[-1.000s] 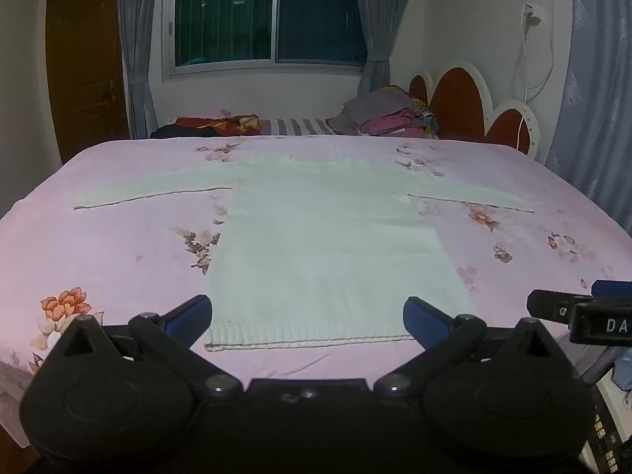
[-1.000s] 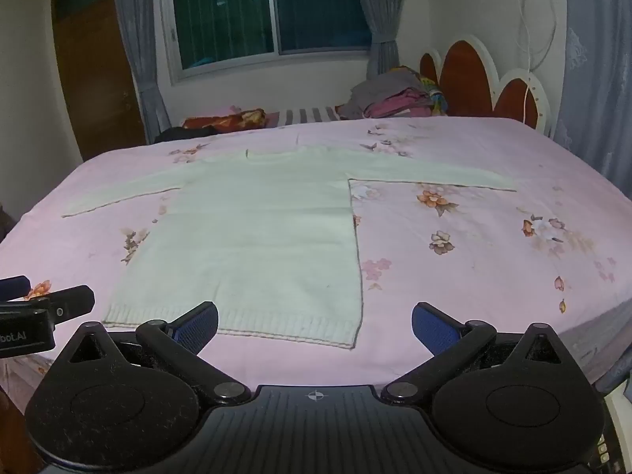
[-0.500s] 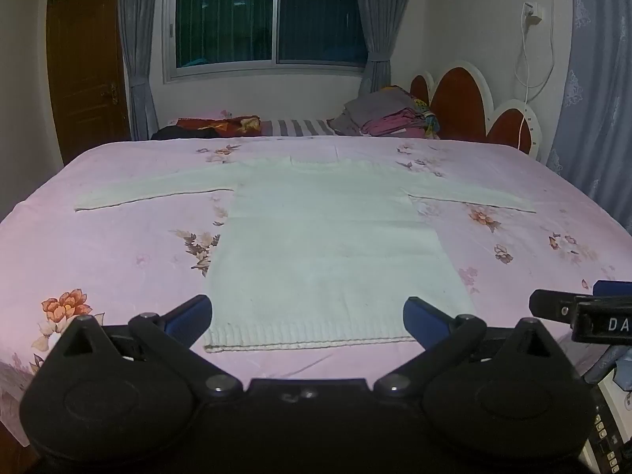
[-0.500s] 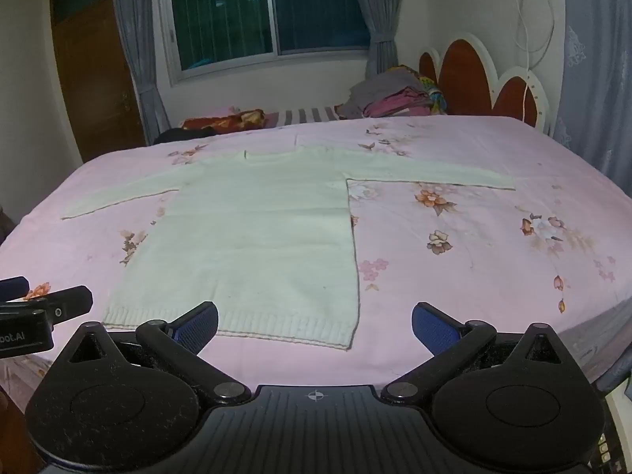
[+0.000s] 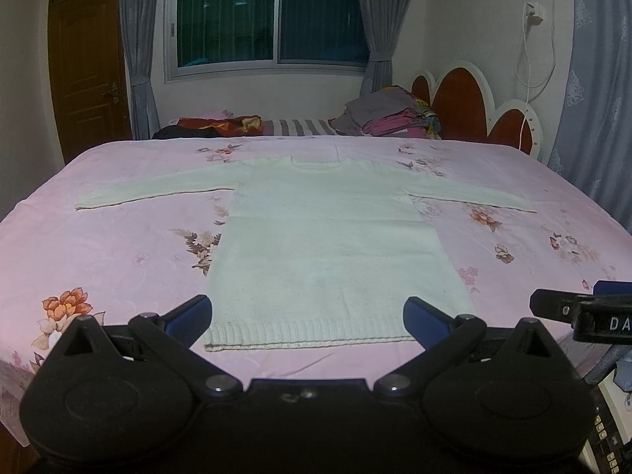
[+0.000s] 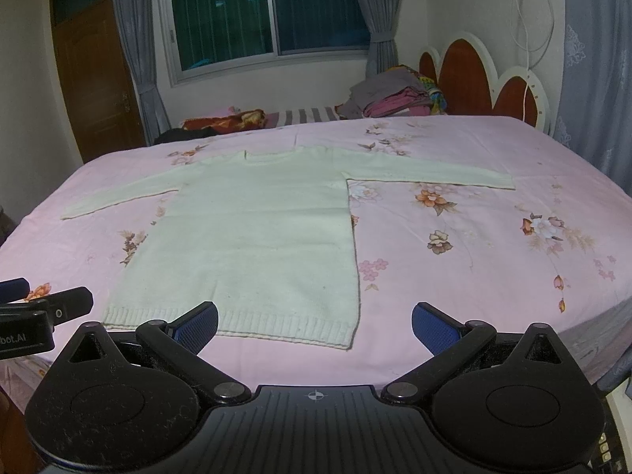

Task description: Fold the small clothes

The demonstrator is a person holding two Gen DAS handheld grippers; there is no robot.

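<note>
A small pale cream knitted sweater (image 5: 324, 245) (image 6: 256, 237) lies flat on the pink floral bed, both sleeves spread out sideways and its ribbed hem nearest me. My left gripper (image 5: 308, 320) hovers open just before the hem, blue pads wide apart, holding nothing. My right gripper (image 6: 315, 326) is open too, in front of the hem's right corner, with nothing between its pads. The right gripper's tip shows at the right edge of the left wrist view, and the left gripper's tip at the left edge of the right wrist view.
The pink flowered sheet (image 5: 118, 245) (image 6: 474, 237) covers the bed. A pile of folded clothes (image 5: 391, 116) (image 6: 395, 96) and a striped pillow (image 5: 300, 126) lie at the far side by the red headboard (image 5: 458, 98). A wooden door (image 5: 87, 67) stands far left.
Both views have barely shifted; the right gripper drifted very slightly. The sweater lies as before and both grippers stay open.
</note>
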